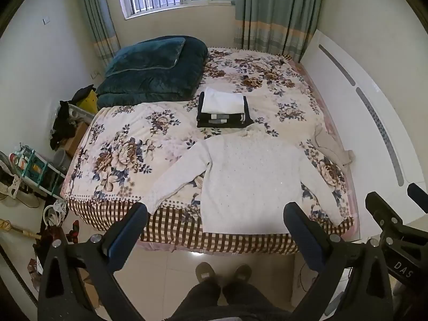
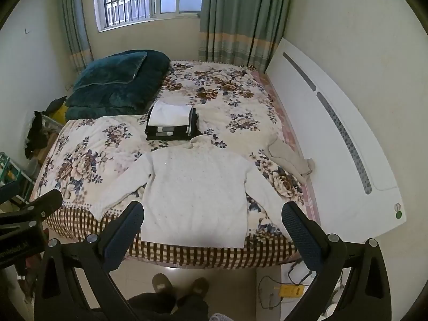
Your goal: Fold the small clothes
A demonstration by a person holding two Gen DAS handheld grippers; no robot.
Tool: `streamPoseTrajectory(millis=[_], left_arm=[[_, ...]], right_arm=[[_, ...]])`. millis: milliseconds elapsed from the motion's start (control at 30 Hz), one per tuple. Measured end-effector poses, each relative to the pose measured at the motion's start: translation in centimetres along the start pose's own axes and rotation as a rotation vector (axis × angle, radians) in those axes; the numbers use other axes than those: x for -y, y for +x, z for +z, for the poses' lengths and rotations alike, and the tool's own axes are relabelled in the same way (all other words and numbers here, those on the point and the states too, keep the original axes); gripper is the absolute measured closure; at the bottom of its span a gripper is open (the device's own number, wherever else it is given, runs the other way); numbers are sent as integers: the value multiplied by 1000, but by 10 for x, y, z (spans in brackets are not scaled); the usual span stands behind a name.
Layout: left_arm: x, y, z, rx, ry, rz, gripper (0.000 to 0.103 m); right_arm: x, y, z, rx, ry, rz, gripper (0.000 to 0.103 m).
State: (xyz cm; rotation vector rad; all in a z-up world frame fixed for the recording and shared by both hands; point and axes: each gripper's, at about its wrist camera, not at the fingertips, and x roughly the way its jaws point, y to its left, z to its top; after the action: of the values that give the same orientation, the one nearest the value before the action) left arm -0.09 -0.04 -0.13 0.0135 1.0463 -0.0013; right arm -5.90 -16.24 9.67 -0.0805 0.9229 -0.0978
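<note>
Left hand-held gripper point(image 1: 215, 220) and right hand-held gripper point(image 2: 214, 220) both hang spread wide, holding and touching nothing. Just ahead of their fingertips a white sweater point(image 1: 248, 179) lies flat on the bed point(image 1: 128, 144), with folded clothes point(image 1: 223, 109) beyond it

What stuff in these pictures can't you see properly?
- Folded pile: the white top piece hides the garments under it, both views.
- Beige garment: crumpled by the headboard, its kind is unclear.
- White sweater: its underside is hidden against the bed.
- Person: cut off below, only slippers show.
</note>
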Motion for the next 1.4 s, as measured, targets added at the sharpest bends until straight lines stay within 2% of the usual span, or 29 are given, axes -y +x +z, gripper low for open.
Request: streamPoseTrajectory(millis=[933, 1400], left_arm=[[19, -11, 9, 21, -9, 13, 0], [15, -11, 8, 24, -5, 9, 0]], right_arm=[[-5, -5, 1, 19, -14, -6, 0], [-8, -8, 3, 24, -15, -12, 0]])
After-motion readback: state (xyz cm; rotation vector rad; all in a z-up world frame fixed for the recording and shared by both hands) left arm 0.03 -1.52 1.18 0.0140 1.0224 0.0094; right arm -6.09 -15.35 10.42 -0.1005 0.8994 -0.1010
